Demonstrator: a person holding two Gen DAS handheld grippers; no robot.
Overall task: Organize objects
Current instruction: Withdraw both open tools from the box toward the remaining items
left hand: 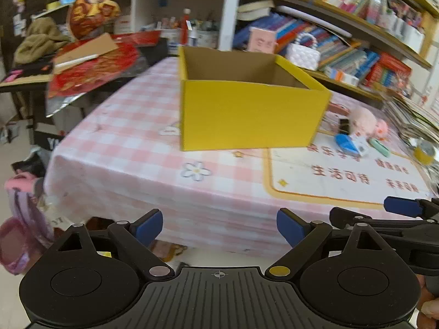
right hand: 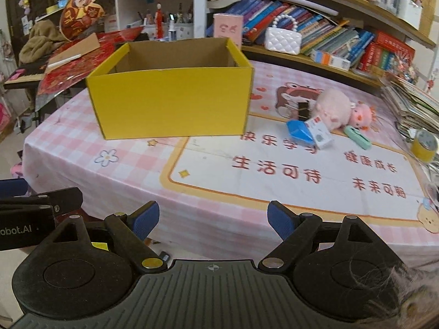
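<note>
Yellow box: open-topped, standing on the pink checked tabletop, interior showing nothing. Plush pig, blue item, small white carton and green item are lying clustered right of it. Left gripper and right gripper are hovering at the near edge, jaws apart, holding nothing.

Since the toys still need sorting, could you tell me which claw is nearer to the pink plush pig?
Right. The right claw hovers at the table's near edge, facing the pink plush pig ahead to its right; the left claw sits farther left, facing the yellow box.
</note>
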